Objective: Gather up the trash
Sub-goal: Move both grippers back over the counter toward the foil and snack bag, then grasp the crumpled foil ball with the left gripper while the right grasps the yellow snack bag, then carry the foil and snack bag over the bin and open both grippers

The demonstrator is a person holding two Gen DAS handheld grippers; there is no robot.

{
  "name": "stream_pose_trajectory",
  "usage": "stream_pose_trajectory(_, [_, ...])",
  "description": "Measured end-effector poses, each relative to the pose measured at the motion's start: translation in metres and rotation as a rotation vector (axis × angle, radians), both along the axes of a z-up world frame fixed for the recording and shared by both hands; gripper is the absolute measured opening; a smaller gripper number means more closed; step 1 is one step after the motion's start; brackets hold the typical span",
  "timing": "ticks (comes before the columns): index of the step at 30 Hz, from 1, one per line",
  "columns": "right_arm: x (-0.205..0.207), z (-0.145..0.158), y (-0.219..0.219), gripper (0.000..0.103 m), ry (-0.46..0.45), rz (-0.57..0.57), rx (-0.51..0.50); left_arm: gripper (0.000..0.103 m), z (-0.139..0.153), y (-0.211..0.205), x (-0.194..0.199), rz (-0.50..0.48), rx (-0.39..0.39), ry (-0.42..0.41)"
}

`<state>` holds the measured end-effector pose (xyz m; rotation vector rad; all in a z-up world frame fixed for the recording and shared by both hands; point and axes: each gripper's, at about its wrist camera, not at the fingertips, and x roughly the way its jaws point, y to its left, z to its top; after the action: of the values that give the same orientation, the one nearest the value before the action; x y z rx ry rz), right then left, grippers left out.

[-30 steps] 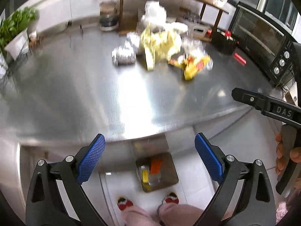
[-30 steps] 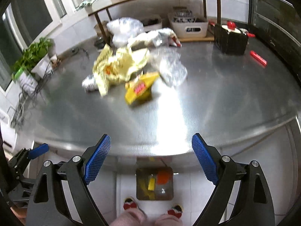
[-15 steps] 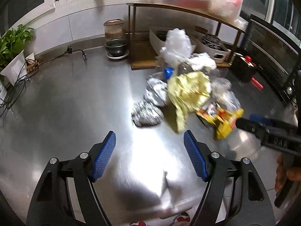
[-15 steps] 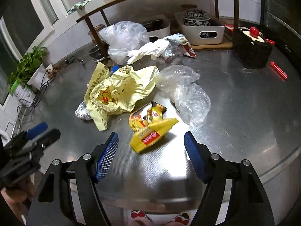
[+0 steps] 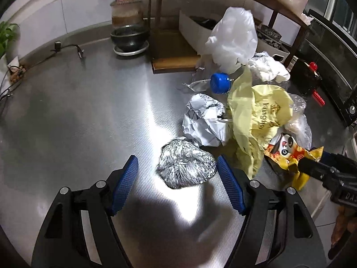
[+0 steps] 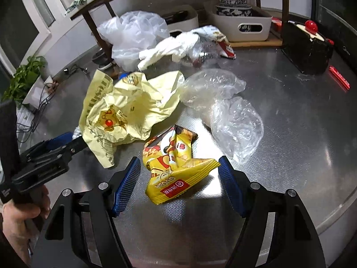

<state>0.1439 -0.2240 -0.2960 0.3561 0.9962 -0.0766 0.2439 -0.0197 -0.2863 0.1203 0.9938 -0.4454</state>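
The left wrist view looked down on a shiny metal table (image 5: 73, 116). The left gripper (image 5: 177, 182) had its jaws apart, with a foil ball (image 5: 186, 167) lying between the blue pads. The right pad was just beside the ball, and I could not tell if it touched. At 1 o'clock from the ball sat a crumpled white paper (image 5: 205, 120). At 2 o'clock lay a yellow bag (image 5: 261, 120), with a blue cap (image 5: 219, 82) past it.

In the right wrist view, the right gripper (image 6: 179, 183) also had its jaws apart. A yellow snack packet (image 6: 176, 167) lay on the table between its pads, and neither pad pressed on it. The yellow bag (image 6: 125, 114) was at 10 o'clock from the packet. A clear bag (image 6: 236, 125) was at 2 o'clock. A hand (image 6: 20, 221) held the left gripper at 9 o'clock.
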Motion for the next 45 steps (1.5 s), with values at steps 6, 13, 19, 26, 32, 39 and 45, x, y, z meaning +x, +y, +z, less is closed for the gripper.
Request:
stream_pose_trajectory(6, [0.004, -0.011, 0.002, 0.049, 0.023, 0.01, 0.022, 0.05, -0.009, -0.008, 0.007, -0.026, -0.003, 0.03])
stream_pose_trajectory(13, [0.002, -0.008, 0.006, 0.043, 0.009, 0.038, 0.019, 0.041, -0.002, -0.008, 0.001, -0.022, -0.001, 0.027])
stream_pose_trajectory(19, [-0.012, 0.003, 0.013, 0.041, -0.007, 0.075, 0.011, 0.041, 0.009, 0.007, -0.022, 0.009, 0.009, 0.025])
stream_pose_trajectory(26, [-0.047, 0.016, 0.016, 0.041, -0.024, 0.119, 0.005, 0.041, 0.024, 0.021, -0.073, 0.049, 0.005, 0.029])
stream_pose_trajectory(32, [-0.088, 0.027, 0.021, 0.041, -0.034, 0.153, 0.005, 0.041, 0.038, 0.019, -0.131, 0.063, -0.006, 0.027])
stream_pose_trajectory(39, [-0.141, 0.031, 0.028, 0.041, -0.011, 0.198, 0.007, 0.041, 0.042, 0.017, -0.194, 0.067, -0.014, 0.044])
stream_pose_trajectory(45, [-0.179, 0.011, 0.032, 0.041, 0.066, 0.217, 0.029, 0.04, 0.018, 0.016, -0.237, 0.052, -0.009, 0.11])
